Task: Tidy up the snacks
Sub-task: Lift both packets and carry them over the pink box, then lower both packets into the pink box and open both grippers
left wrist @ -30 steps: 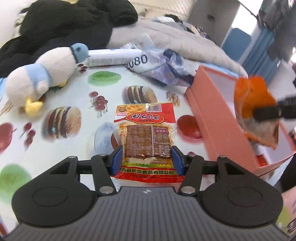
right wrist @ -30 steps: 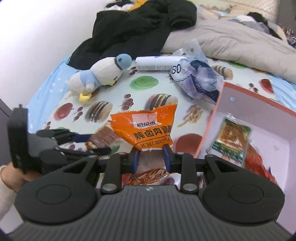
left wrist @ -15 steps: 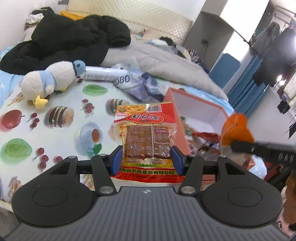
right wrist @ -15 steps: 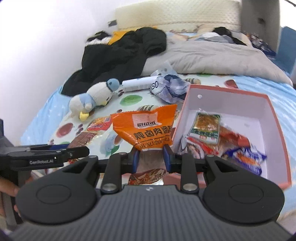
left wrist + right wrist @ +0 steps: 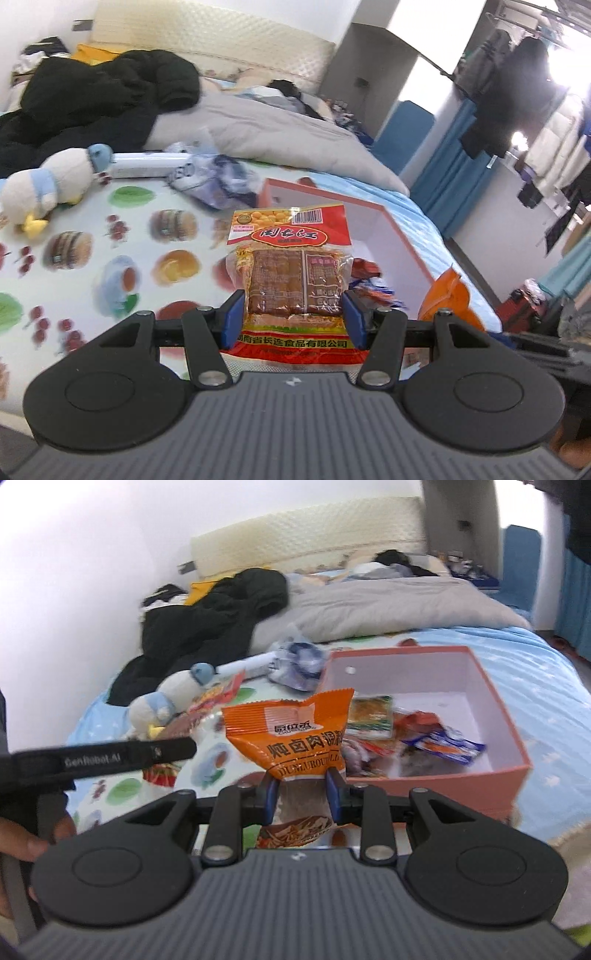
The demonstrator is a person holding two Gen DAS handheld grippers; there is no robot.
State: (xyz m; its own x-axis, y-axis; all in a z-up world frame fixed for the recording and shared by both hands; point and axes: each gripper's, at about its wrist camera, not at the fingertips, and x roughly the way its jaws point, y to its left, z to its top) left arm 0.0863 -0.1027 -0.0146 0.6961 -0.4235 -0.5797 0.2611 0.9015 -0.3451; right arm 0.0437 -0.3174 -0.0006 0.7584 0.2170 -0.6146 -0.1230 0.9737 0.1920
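Two grippers, each loaded: left gripper (image 5: pixel 293 317) clamps a red tofu-snack packet (image 5: pixel 290 273) by its sides, held upright above the printed cloth (image 5: pixel 92 236) beside the orange box (image 5: pixel 495 775). Right gripper (image 5: pixel 301 792) pinches an orange seasoning packet (image 5: pixel 295 734) at its lower part, in front of the box's near-left corner; several packets (image 5: pixel 439 744) lie inside.

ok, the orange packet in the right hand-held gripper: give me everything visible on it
The orange packet is a glossy plastic pouch with a crimped top edge, dark printed characters and a clear lower part with a food picture. It stands upright and crumpled, pinched at its narrow waist by the right hand-held gripper, held in the air in front of the box, touching nothing else.
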